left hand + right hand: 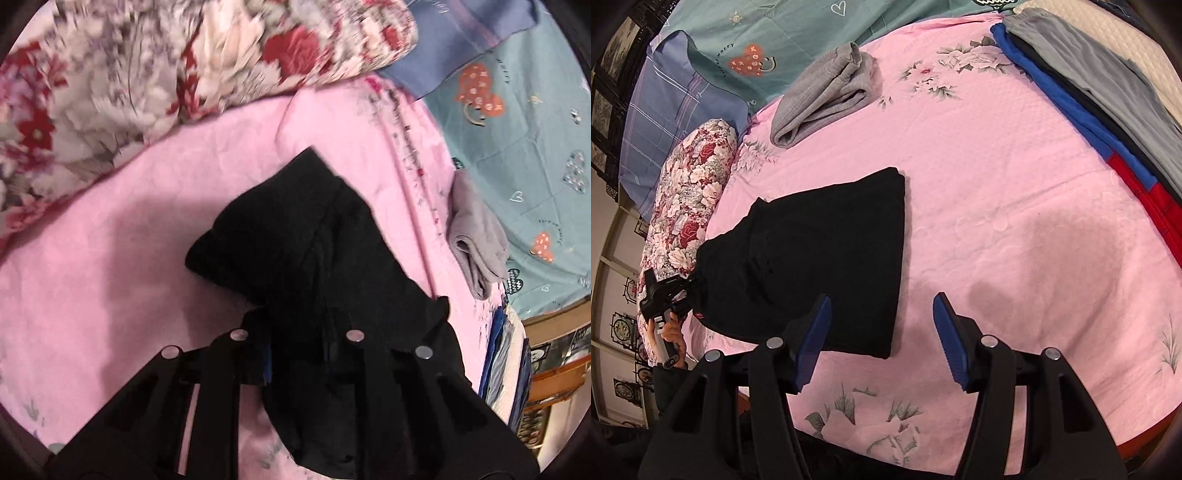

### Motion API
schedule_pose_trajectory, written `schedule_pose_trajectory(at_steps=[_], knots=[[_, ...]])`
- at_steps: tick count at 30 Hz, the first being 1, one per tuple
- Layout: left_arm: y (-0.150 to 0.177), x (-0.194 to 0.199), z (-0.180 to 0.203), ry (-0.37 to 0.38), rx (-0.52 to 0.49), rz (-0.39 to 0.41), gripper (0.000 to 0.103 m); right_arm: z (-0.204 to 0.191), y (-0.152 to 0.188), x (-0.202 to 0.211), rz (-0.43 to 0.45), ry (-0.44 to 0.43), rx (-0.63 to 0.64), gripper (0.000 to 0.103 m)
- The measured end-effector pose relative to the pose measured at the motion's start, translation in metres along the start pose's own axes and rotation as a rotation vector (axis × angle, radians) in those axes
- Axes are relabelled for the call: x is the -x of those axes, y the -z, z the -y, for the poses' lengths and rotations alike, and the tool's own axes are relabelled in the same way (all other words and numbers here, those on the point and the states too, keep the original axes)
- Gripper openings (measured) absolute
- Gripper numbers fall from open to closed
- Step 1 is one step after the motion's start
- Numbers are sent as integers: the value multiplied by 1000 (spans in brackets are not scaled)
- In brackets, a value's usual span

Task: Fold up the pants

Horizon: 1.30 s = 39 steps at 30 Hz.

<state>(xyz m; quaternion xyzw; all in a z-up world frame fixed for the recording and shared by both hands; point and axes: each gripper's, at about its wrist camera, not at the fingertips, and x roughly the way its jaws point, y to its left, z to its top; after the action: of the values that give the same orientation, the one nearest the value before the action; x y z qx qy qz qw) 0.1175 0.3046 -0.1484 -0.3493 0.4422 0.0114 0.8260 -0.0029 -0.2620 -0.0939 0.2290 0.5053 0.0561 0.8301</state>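
Black pants (827, 258) lie partly folded on the pink bed (1015, 221), one end lifted off it. The left tongs (295, 332) are closed on that raised end, seemingly to carry it over for another fold. The right tongs (881, 332) hover wide apart and hold nothing, just beside the flat edge, likely ready to pin or smooth it. Gray folded pants (823, 92) rest well apart.

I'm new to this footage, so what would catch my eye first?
The black pants lie on the pink bedspread, one end clamped in the left hand-held gripper. The right hand-held gripper hangs open just beside them. Folded grey pants lie near the pillows.
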Motion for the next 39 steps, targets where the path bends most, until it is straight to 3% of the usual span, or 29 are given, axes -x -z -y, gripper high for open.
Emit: schedule_pose_trajectory(at_steps=[7, 14, 16, 18, 19, 20, 24, 27, 31, 34, 39], knots=[[13, 61, 23, 157, -90, 116, 17, -72, -16, -37, -91, 6, 168, 58], [16, 64, 42, 138, -172, 124, 17, -218, -41, -110, -225, -140, 514, 58], [17, 65, 44, 142, -180, 128, 17, -242, -42, -135, -255, -147, 547, 58], [19, 68, 45, 145, -188, 134, 17, -267, -39, -163, -265, -127, 597, 48], [19, 69, 47, 146, -195, 135, 17, -274, -36, -176, -276, -115, 612, 29], [20, 70, 47, 145, -199, 134, 17, -275, -37, -187, -295, -111, 608, 20], [20, 66, 51, 130, -217, 120, 17, -266, -32, -230, -387, -82, 538, 20], [22, 65, 59, 111, -245, 121, 17, -259, -42, -215, -398, -128, 496, 18], [33, 71, 85, 98, -326, 141, 17, -218, -70, -142, -208, -168, 442, 25], [48, 73, 117, 117, -413, 137, 17, -153, -82, -88, -81, -119, 334, 37], [95, 49, 202, 185, -614, 43, 17, -22, -64, -19, 35, -41, 92, 38]])
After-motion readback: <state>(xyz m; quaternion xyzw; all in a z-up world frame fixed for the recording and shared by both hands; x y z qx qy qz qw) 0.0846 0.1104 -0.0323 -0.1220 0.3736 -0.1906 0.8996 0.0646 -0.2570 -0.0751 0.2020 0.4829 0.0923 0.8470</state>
